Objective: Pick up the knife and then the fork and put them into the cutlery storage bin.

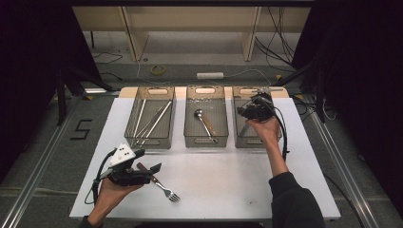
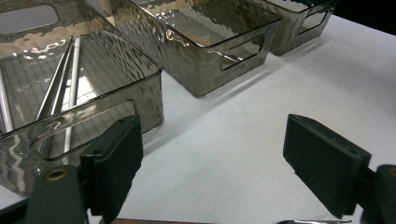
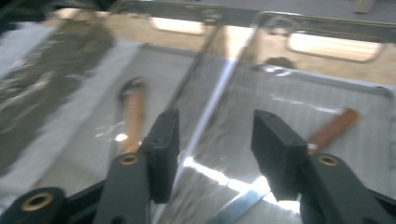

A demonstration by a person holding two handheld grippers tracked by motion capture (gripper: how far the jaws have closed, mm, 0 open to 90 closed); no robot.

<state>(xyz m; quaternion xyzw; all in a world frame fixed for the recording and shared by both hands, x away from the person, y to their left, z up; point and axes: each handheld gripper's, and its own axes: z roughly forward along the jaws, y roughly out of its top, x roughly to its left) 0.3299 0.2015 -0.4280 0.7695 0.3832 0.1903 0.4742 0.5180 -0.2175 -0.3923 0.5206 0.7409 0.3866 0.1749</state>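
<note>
Sorting of cutlery into three bins is judged well advanced, with one piece left loose.

Nearest the person, the left gripper (image 1: 142, 172) is held low over the white tabletop (image 1: 228, 180). Its jaws stand wide apart and nothing is pressed between the pads; in the left gripper view they frame bare tabletop. The fork (image 1: 164, 187) lies flat on the tabletop directly at this gripper, its wooden handle passing between or under the jaws; contact cannot be determined. Long axis: diagonal, handle toward the far left, tines toward the near right. This piece is judged the remaining item to grasp and bin.

Farther off, three clear bins stand in a row:
- Left bin (image 1: 151, 138): holds chopsticks (image 1: 152, 119), long axes running roughly near-to-far with a slight lean.
- Middle bin (image 1: 206, 141): holds a spoon (image 1: 205, 123), bowl at the far end, handle toward the near right.
- Right bin (image 1: 243, 137): the right gripper (image 1: 250, 110) hangs above it, jaws partly open with nothing clamped. In the right gripper view a knife (image 3: 299, 158) with a wooden handle lies on the bin floor below the jaws, blade toward the lower left of that view, handle toward the upper right.

The knife is judged as delivered; the fork has no bin yet
</note>
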